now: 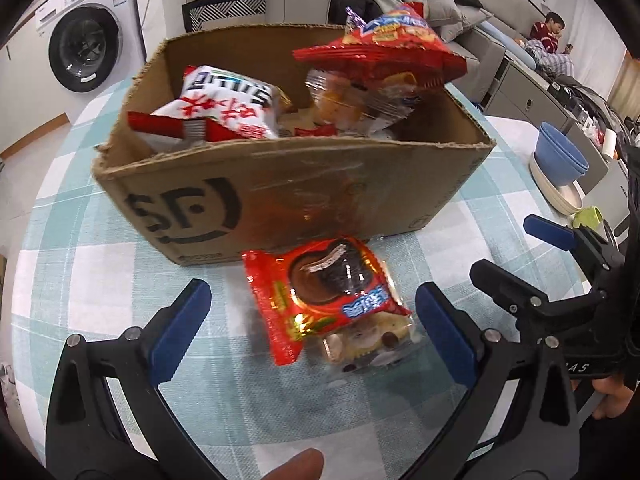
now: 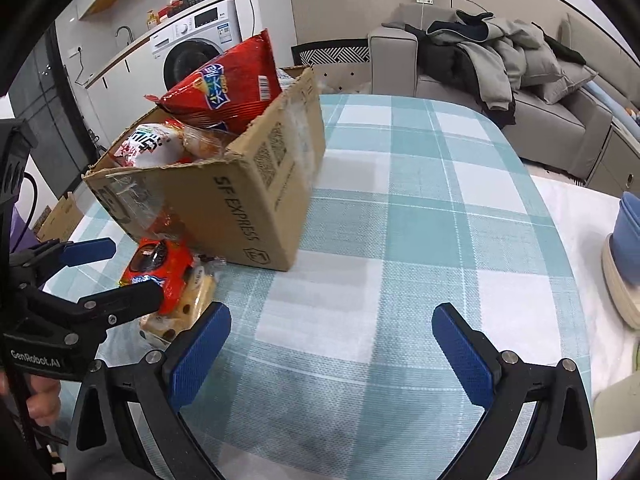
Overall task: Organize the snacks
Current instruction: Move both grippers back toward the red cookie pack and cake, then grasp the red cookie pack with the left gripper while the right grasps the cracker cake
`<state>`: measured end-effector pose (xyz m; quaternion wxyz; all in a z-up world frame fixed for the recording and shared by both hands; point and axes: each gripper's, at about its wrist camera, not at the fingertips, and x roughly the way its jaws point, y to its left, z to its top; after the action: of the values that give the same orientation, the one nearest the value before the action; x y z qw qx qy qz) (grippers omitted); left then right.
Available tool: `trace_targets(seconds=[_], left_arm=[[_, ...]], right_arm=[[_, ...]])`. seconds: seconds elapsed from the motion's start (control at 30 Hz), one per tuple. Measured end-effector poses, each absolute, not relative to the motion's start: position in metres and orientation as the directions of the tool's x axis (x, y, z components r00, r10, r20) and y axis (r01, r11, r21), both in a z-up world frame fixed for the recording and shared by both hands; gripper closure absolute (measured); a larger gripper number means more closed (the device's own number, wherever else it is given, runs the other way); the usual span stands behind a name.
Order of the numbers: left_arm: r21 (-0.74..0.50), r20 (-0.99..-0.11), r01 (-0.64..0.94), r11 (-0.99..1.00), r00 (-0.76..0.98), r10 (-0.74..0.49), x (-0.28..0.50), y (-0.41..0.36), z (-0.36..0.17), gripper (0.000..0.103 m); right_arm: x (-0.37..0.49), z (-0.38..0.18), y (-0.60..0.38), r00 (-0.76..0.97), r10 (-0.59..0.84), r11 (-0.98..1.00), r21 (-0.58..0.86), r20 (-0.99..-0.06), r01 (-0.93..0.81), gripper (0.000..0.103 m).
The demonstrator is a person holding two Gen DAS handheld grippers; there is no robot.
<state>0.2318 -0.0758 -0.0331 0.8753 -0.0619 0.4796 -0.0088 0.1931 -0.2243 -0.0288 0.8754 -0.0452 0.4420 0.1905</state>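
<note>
A brown cardboard box (image 1: pixel 224 196) stands on the checked table and holds several snack packs, with a red chip bag (image 1: pixel 384 46) on top and a white and red bag (image 1: pixel 224 108) at its left. A red chocolate pie packet (image 1: pixel 320 296) lies on a clear cake pack (image 1: pixel 364 348) on the table in front of the box. My left gripper (image 1: pixel 312 332) is open, one finger on each side of these packs. My right gripper (image 2: pixel 332 344) is open and empty over bare tablecloth, right of the box (image 2: pixel 256 204). The packet also shows in the right wrist view (image 2: pixel 164 272).
Stacked blue and white bowls (image 1: pixel 560 168) stand at the table's right edge, with a green item beside them. A sofa with piled clothes (image 2: pixel 500 64) is behind the table, a washing machine (image 1: pixel 84 44) at the far left. A person sits at the far right.
</note>
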Motion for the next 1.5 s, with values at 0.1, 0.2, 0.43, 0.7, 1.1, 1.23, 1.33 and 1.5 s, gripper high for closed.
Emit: trace_targets(seconds=[0.1,0.2,0.43,0.7,1.1,1.23,1.33,1.5], left_arm=[[-0.121,-0.838,-0.044,0.992,0.539,-0.079,0.237,-0.081,-0.036,0.001],[-0.111,-0.842,-0.061,0.992,0.535,-0.061,0.244,-0.084,-0.041,0.003],[-0.16,-0.841,-0.042,0.986,0.53,-0.114,0.246,-0.088,-0.05,0.05],[-0.178,-0.828,-0.06,0.982,0.549,-0.117,0.229,-0.073,-0.05,0.054],[-0.119,-0.822,-0.132,0.984,0.57,-0.023,0.201,-0.032,-0.056,0.053],[-0.117,-0.817,-0.16,0.98,0.576,-0.003,0.192,-0.015,-0.061,0.053],[-0.129,-0.817,-0.175,0.976,0.576,-0.005,0.186,-0.002,-0.066,0.053],[-0.144,-0.812,-0.197,0.97,0.584,-0.002,0.174,0.02,-0.068,0.053]], right_arm=[[0.194,-0.028,-0.229,0.543,0.291,0.928,0.095,-0.788,-0.36,0.0],[0.196,-0.028,-0.232,0.545,0.281,0.932,0.09,-0.79,-0.351,0.0],[0.195,-0.026,-0.236,0.553,0.277,0.936,0.09,-0.786,-0.34,0.0],[0.19,-0.028,-0.219,0.534,0.308,0.92,0.104,-0.788,-0.377,0.0],[0.182,-0.043,-0.164,0.465,0.366,0.883,0.144,-0.806,-0.447,0.001],[0.177,-0.051,-0.141,0.456,0.368,0.882,0.15,-0.81,-0.446,0.001],[0.173,-0.057,-0.12,0.45,0.358,0.872,0.122,-0.818,-0.474,0.001],[0.174,-0.065,-0.097,0.465,0.292,0.884,0.051,-0.836,-0.465,0.001]])
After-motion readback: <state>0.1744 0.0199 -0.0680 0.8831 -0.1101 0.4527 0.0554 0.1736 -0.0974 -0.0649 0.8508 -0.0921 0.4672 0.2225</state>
